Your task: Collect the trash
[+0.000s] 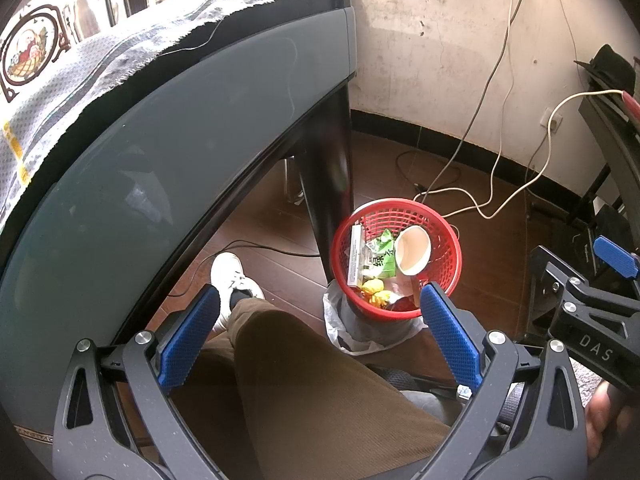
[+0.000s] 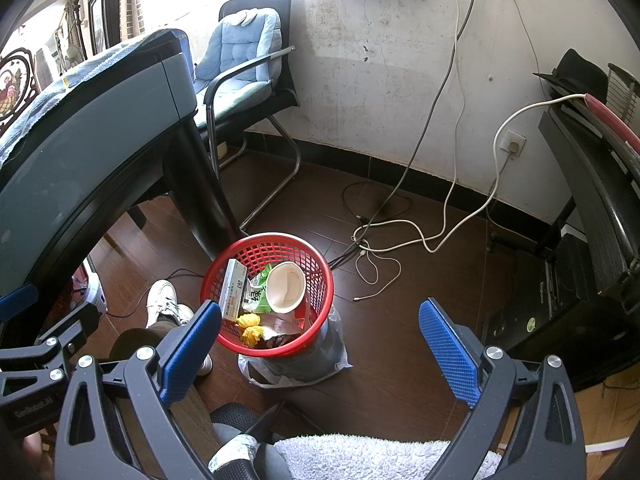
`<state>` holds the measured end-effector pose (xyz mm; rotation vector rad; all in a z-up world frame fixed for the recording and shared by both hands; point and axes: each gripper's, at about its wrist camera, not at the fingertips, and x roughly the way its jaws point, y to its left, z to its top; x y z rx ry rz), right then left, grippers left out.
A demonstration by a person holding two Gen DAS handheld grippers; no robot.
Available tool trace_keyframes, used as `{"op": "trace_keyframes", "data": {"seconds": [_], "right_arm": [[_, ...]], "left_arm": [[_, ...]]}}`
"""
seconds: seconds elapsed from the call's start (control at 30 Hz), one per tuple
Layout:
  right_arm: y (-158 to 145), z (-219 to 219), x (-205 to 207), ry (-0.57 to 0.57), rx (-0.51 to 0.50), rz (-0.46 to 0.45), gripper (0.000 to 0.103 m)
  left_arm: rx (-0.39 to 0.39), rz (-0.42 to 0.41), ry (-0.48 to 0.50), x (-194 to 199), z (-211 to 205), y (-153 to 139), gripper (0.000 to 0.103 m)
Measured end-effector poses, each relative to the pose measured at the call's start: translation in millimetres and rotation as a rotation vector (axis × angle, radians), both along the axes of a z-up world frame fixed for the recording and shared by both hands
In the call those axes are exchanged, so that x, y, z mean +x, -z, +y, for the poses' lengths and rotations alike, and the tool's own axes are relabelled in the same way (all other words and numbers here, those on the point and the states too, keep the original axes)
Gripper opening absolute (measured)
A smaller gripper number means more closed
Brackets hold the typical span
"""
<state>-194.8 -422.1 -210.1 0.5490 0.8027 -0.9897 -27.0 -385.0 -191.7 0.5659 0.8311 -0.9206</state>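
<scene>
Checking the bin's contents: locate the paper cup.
In both views the paper cup lies tilted inside the red basket, right of the green packet.

one red basket (image 2: pixel 267 292), one paper cup (image 2: pixel 285 287), two grippers (image 2: pixel 320 354).

Red mesh wastebasket (image 2: pixel 267 292) upright on the floor beside the table leg, holding a tilted paper cup (image 2: pixel 285 287), green wrapper (image 2: pixel 256 294), flat carton (image 2: pixel 233 290) and yellow scraps (image 2: pixel 250 328).

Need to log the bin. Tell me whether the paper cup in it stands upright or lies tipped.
Tipped. The paper cup lies on its side atop the trash in the red basket, its open mouth turned up toward the cameras.
</scene>
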Motion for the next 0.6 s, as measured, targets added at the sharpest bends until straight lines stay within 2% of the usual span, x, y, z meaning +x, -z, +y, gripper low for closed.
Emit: {"op": "trace_keyframes", "data": {"seconds": [0.6], "right_arm": [[-0.5, -1.0, 0.3, -0.001, 0.001, 0.001, 0.097]], "left_arm": [[0.001, -0.002, 0.0, -0.5, 0.5, 0.3, 0.096]]}}
